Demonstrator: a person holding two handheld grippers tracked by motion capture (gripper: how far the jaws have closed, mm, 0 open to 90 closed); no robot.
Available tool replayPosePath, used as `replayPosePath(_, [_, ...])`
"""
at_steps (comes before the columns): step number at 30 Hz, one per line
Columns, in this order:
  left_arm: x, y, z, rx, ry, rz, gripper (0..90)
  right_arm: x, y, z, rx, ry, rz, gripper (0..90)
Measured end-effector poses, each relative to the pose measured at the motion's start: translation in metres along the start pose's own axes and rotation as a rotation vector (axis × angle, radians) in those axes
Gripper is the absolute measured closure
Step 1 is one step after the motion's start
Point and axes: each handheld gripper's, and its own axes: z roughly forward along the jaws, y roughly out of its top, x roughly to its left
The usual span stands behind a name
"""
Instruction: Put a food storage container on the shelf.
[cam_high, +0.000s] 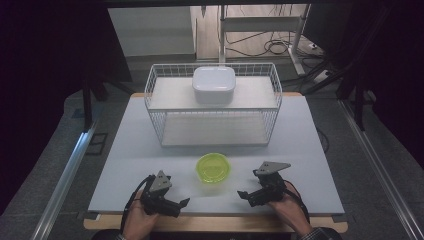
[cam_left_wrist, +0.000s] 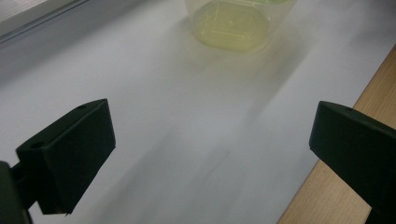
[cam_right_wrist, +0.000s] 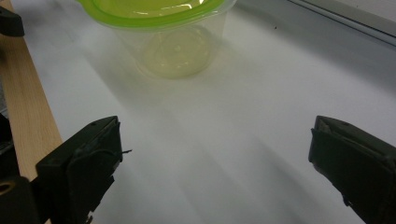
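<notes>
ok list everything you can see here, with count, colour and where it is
lidded container: 1, clear tub with green lid, near middle of table, between the grippers
wire basket shelf: 1, white, two tiers, far half of table
box: 1, white, rounded, on the shelf's top tier
table: 1, pale grey top, wooden near edge
left gripper: 1, black, near edge, jaws open, empty
right gripper: 1, black, near edge, jaws open, empty
hands: 2, at the bottom edge

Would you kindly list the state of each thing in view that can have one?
Clear plastic tub with a green lid: lid on, upright on the table, untouched.
White lidded plastic box: closed, on the upper shelf of the white wire rack.
Left gripper: open, holding nothing.
Right gripper: open, holding nothing.
</notes>
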Motion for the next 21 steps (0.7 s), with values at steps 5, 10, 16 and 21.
replayPosePath(5, [0.001, -0.001, 0.001, 0.001, -0.009, -0.007, 0.0, -0.001, 0.002, 0.0, -0.009, -0.027, -0.01, 0.0])
replayPosePath(10, [-0.001, 0.0, 0.0, -0.008, -0.005, 0.003, 0.0, -0.002, 0.007, 0.002, -0.008, -0.015, 0.016, 0.2])
replayPosePath(16, [0.0, 0.0, -0.004, -0.015, 0.022, 0.007, 0.5, -0.006, 0.019, 0.003, -0.01, -0.001, 0.035, 1.8])
replayPosePath(21, [0.0, -0.001, -0.007, 0.003, 0.051, 0.022, 0.9, -0.014, 0.03, 0.003, 0.007, -0.007, 0.059, 1.8])
